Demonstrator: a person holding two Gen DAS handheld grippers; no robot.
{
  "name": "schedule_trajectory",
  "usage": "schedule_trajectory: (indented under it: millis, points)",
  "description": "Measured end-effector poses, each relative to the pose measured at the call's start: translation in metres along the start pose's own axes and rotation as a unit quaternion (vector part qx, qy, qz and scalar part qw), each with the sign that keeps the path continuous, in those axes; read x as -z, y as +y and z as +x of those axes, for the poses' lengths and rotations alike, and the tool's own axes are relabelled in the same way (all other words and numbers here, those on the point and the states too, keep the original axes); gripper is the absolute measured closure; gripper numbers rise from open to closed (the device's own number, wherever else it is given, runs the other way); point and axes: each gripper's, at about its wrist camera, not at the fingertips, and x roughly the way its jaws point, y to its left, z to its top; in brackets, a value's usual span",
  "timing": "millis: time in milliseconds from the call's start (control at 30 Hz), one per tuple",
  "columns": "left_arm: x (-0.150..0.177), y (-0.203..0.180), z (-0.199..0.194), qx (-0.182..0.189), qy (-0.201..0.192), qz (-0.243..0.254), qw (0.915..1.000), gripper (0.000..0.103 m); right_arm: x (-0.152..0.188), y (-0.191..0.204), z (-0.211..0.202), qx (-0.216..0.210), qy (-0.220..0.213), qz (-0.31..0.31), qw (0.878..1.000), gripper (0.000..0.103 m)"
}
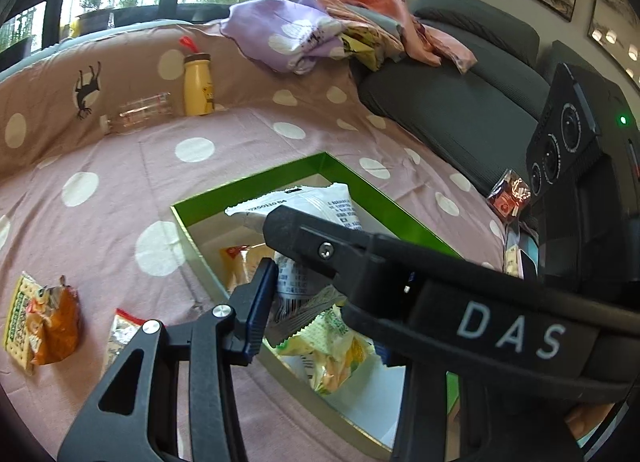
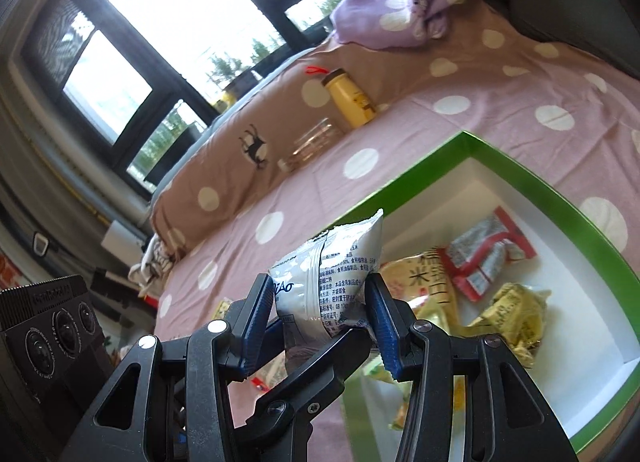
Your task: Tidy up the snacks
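A green box [image 1: 352, 177] with a white inside lies on the pink dotted bedsheet and holds several snack packets. My right gripper [image 2: 320, 302] is shut on a white snack packet [image 2: 332, 262] and holds it over the box's near-left rim [image 2: 500, 157]. The same packet [image 1: 320, 205] shows in the left wrist view, with the right gripper's body across it. My left gripper [image 1: 304, 294] is over the box; only its left finger [image 1: 260, 306] shows clearly. An orange packet [image 1: 56, 322], a cracker packet [image 1: 16, 314] and a small packet [image 1: 120, 334] lie on the sheet left of the box.
A yellow bottle [image 1: 198, 83] and a clear bottle [image 1: 140, 113] lie against the brown pillow. Crumpled clothes [image 1: 304, 33] sit on a grey sofa cushion [image 1: 452, 109]. A red snack packet [image 1: 510, 197] lies right of the box.
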Motion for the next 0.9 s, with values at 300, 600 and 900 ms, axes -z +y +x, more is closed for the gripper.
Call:
schedule_trajectory:
  millis: [300,600,900]
  points:
    - [-0.004,-0.009,0.031,0.027,0.039,0.003,0.9989,0.061,-0.003,-0.031,0.002,0.033,0.007,0.049,0.998,0.052]
    - [-0.004,-0.014,0.050,0.045,0.067,0.004,0.9967,0.061,-0.003,-0.051,0.002,0.054,0.011,0.082,0.995,0.052]
    - [-0.002,-0.014,0.063,0.042,0.089,-0.003,0.9952,0.063,-0.004,-0.060,0.009,0.077,0.025,0.099,0.992,0.052]
